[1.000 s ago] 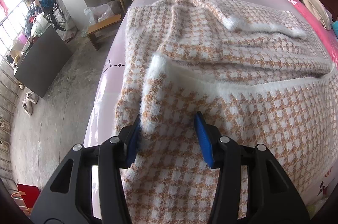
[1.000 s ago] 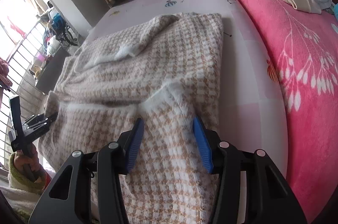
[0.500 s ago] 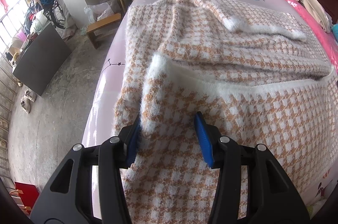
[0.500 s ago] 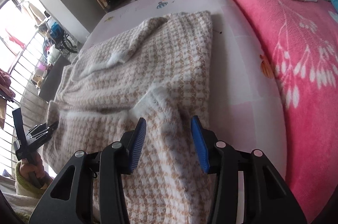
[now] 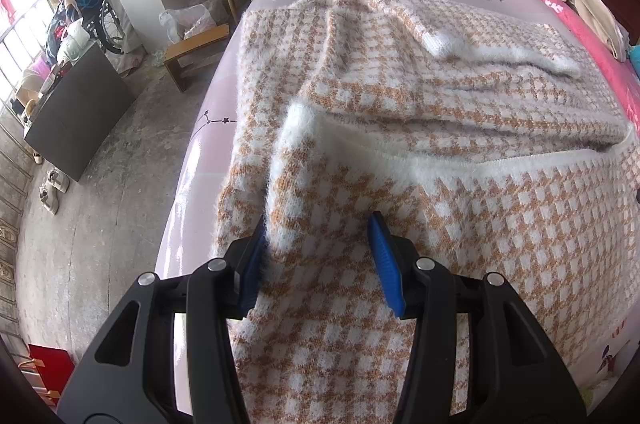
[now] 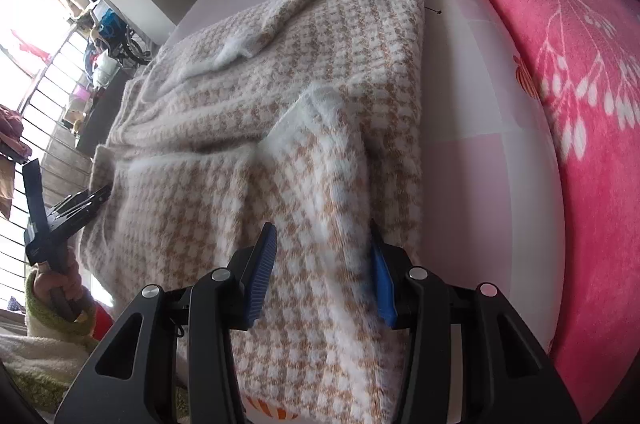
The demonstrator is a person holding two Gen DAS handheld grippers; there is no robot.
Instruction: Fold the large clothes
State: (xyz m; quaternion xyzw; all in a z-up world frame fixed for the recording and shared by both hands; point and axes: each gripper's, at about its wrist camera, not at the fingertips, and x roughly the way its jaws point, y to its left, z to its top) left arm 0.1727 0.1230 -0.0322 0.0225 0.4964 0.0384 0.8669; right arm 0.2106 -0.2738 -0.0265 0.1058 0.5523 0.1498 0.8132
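Left wrist view first: left hand-held gripper (image 5: pixel 320 244) half closed on a raised ridge of the checked sweater (image 5: pixel 440 95), outer pad sunk into the pile, cloth bunched between the jaws. Just beyond the tips, white hem (image 5: pixel 400 159) turned over and running crosswise toward the other hand (a long band, sagging a little in the middle). Further out, rest of the sweater flat on the bed (image 5: pixel 208 151), long axis straight away from both hands, a sleeve folded across the top. On the right wrist view, right hand-held gripper (image 6: pixel 324 256) at the opposite end of that same hem, jaws likewise narrowed about a ridge of cloth, one pad buried, the other's face bare, so firm grip not certain. Roughly level with each other, neither hand clearly nearer the far edge. Judged from this: next carry along the long axis, both ends together, away from the body; pink blanket (image 6: pixel 580 103) near the right edge, worth keeping clear of.
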